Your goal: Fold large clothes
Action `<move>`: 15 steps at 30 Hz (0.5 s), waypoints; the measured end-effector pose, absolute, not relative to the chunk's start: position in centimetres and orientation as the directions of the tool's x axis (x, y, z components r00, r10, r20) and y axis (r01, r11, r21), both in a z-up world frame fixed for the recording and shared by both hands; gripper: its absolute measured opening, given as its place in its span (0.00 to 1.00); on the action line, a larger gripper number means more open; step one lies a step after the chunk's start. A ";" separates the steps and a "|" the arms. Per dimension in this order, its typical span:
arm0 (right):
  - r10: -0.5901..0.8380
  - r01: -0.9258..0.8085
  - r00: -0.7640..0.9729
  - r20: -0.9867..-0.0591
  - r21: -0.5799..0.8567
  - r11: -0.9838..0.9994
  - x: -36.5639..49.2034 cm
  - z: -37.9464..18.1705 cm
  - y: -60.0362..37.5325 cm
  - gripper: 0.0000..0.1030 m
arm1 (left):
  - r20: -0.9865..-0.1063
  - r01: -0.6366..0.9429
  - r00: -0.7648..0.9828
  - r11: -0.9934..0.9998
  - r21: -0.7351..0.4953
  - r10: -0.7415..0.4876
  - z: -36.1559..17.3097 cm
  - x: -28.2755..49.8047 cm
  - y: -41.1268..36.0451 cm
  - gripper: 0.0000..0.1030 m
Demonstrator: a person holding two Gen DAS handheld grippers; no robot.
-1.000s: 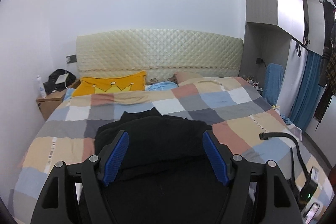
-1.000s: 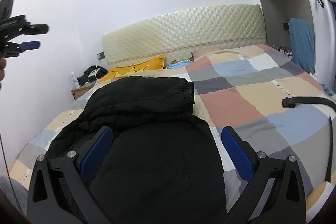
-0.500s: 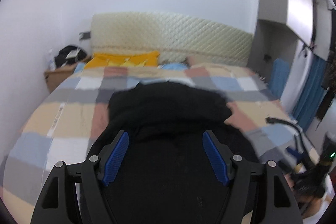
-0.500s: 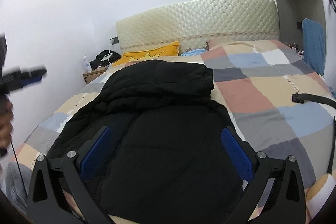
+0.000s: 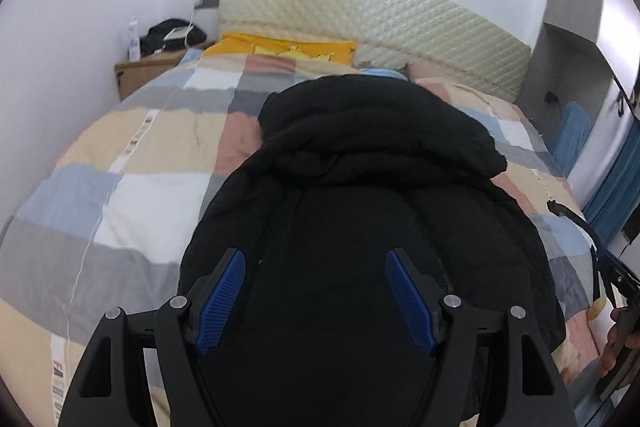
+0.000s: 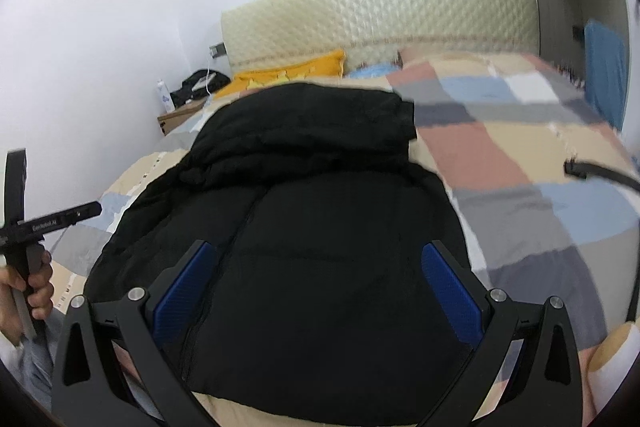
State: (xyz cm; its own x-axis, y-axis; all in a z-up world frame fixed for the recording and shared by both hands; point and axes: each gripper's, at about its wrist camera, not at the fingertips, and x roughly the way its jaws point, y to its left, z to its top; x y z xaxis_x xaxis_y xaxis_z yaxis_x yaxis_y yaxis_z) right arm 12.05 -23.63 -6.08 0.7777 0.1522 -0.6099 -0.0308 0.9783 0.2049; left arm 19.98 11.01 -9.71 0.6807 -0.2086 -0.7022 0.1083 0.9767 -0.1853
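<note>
Left wrist view: a black puffer jacket [image 5: 360, 227] is spread on the checked quilt [image 5: 132, 195] of a bed, hood end turned toward the padded headboard [image 5: 360, 7].

The left gripper [image 5: 316, 297] is held above the jacket's lower part with its blue pads set wide and nothing between them. In the right wrist view the right gripper [image 6: 316, 293] is likewise spread wide over the same garment, gripping nothing. A yellow pillow [image 6: 296, 73] is seen beyond the hood, and a black strap [image 6: 600, 175] is laid on the quilt to the right, apart from the jacket.

Black jacket [image 6: 320, 227] on checked quilt [image 6: 520, 163], between wide-apart fingers of right hand-held gripper [image 6: 316, 267].
</note>
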 end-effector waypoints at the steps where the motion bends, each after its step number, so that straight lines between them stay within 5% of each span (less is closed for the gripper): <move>1: 0.163 -0.023 0.757 -0.633 0.223 0.975 12.6 -6.4 -24.1 1.00 | -0.710 0.097 0.673 0.976 -0.195 -0.209 -9.9 20.1 11.4 0.71; 8: -0.011 0.128 0.536 -0.844 0.068 0.989 16.3 -9.7 -27.7 1.00 | -0.768 0.002 0.597 0.958 -0.288 -0.233 -12.2 21.2 14.4 0.71; 15: 0.246 0.376 0.341 -0.907 0.371 0.849 17.5 -16.1 -35.3 1.00 | -0.800 -0.088 0.534 0.924 -0.373 -0.272 -14.4 22.0 16.7 0.71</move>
State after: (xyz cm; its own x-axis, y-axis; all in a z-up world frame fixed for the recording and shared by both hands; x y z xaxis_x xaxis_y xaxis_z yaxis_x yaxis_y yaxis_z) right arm 17.50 -35.29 -16.14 0.3411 0.2456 -0.9074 0.3762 0.8489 0.3712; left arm 22.00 16.67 -14.39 0.5343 -0.2725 -0.8002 -0.0878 0.9236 -0.3731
